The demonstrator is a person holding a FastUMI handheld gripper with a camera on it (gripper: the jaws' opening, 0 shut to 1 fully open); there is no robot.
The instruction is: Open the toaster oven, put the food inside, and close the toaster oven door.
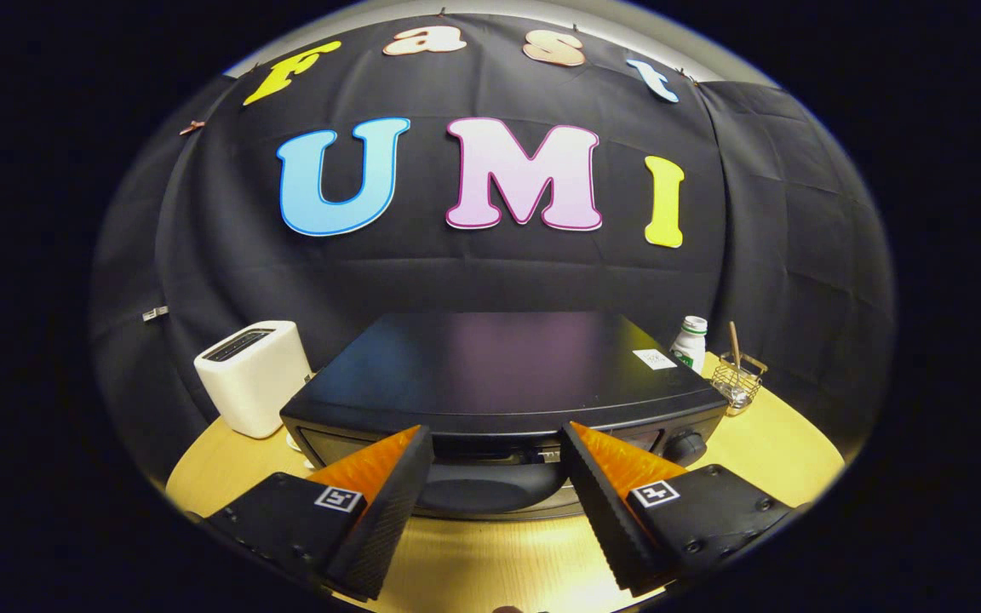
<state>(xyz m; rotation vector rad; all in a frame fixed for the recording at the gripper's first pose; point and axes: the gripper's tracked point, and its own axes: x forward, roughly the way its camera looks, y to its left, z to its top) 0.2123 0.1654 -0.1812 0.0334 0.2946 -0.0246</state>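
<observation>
Above the table's (490, 562) front edge, gripper (497, 449) fingers apart, empty, facing toaster oven (490, 375) door (handle between tips); likely to slip off if closed too high.

One toaster oven (499, 375), black, in the middle of the tabletop (780, 460), with one round knob (685, 444) at its right front end and one small white sticker (654, 358) on its top. One white toaster (254, 376) near the left edge of the tabletop, with one slot visible on top. One small white bottle (690, 342) with a green label near the far right edge. One wire basket (737, 380) just beside this bottle, with one thin stick (734, 342) standing in it. One gripper (497, 451) with two fingers (388, 494), spread apart, nothing between them.
</observation>
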